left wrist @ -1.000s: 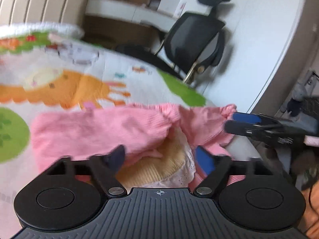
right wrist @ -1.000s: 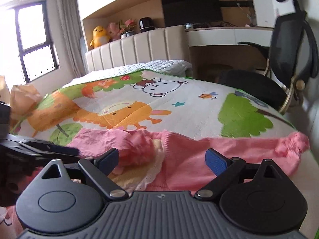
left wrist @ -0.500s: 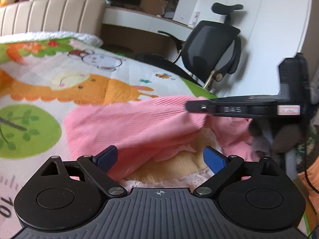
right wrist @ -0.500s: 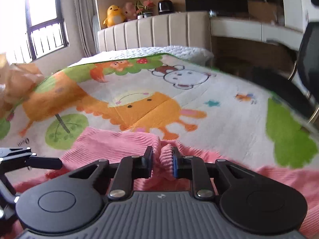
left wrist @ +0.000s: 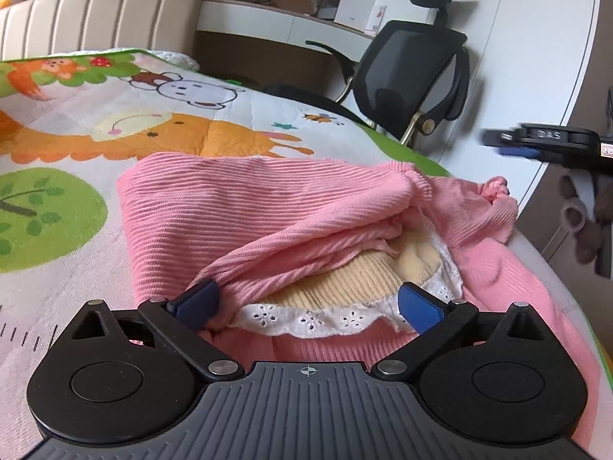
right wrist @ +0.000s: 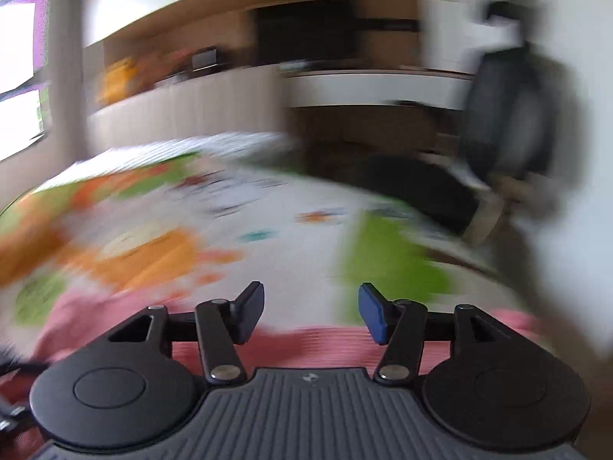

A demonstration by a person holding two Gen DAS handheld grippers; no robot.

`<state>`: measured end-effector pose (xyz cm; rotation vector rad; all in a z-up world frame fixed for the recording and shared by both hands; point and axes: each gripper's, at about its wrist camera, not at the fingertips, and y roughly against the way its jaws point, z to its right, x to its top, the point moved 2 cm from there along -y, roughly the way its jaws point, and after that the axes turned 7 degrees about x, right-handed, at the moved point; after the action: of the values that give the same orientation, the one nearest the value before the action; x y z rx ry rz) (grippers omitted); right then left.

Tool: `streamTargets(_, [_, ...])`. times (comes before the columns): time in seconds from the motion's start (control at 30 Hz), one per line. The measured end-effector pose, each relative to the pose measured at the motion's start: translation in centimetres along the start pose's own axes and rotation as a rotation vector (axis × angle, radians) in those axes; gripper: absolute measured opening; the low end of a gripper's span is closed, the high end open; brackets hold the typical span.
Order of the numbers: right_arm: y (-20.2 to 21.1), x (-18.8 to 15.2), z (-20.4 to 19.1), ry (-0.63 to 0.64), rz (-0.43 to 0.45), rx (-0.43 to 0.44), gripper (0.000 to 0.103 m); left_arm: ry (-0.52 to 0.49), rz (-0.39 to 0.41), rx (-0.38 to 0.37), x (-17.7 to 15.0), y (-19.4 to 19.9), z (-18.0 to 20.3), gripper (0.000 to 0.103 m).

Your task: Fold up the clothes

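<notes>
Bedroom blurred in right view; pink garment (left wrist: 237, 207) half-hides cream top (left wrist: 345, 280).

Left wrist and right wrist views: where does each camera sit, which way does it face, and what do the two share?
Left wrist: sits on the left gripper, facing down its fingers, which are opening around the pink garment and its lace trim; the right gripper shows at the right edge.
Right wrist: sits on the right gripper, facing across the cartoon bedspread, badly blurred; its fingers are opening with nothing between them.
Shared: garment, bedspread, office chair.
</notes>
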<state>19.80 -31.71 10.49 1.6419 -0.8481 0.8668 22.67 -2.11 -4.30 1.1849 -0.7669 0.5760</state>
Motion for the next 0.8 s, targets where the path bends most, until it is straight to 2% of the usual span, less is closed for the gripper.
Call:
streamTargets(0.07, [0.7, -0.2, 4.9, -0.155, 0.021, -0.097, 0.055, 0.005, 0.003, -0.004, 0.0, 0.1, 0.0, 0.103])
streamTargets(0.13, [1.2, -1.0, 9.1, -0.311, 0.034, -0.139, 0.056, 0.018, 0.008, -0.013, 0.0, 0.1, -0.1, 0.103])
streamTargets(0.23, [1.0, -2.8, 12.9, -0.495, 0.031, -0.122, 0.056, 0.041, 0.014, -0.030, 0.0, 0.2, -0.5, 0.103])
streamTargets(0.33, [-0.3, -3.7, 13.8, -0.543, 0.004, -0.104, 0.056, 0.061, 0.019, -0.044, 0.0, 0.3, -0.8, 0.103])
streamTargets(0.53, [-5.4, -4.8, 11.8, -0.513, -0.097, -0.005, 0.056, 0.076, 0.024, -0.054, -0.1, 0.3, -0.9, 0.103])
streamTargets(0.57, [-6.0, -4.5, 10.8, -0.451, -0.114, -0.014, 0.050, 0.078, 0.024, -0.055, 0.0, 0.3, -0.9, 0.103])
streamTargets(0.6, [-6.5, -4.1, 9.8, -0.375, -0.129, -0.031, 0.039, 0.079, 0.025, -0.056, -0.1, 0.3, -1.0, 0.103])
streamTargets(0.63, [-6.3, -3.1, 8.4, -0.319, -0.125, -0.020, 0.016, 0.080, 0.025, -0.057, -0.1, 0.3, -1.0, 0.103])
streamTargets(0.7, [-5.6, -0.8, 5.6, -0.218, -0.106, 0.018, 0.012, 0.083, 0.025, -0.059, -0.1, 0.4, -1.0, 0.103])
streamTargets(0.8, [-1.9, 3.0, -1.1, -0.066, 0.011, 0.163, 0.011, 0.085, 0.025, -0.060, 0.0, 0.3, -1.0, 0.103])
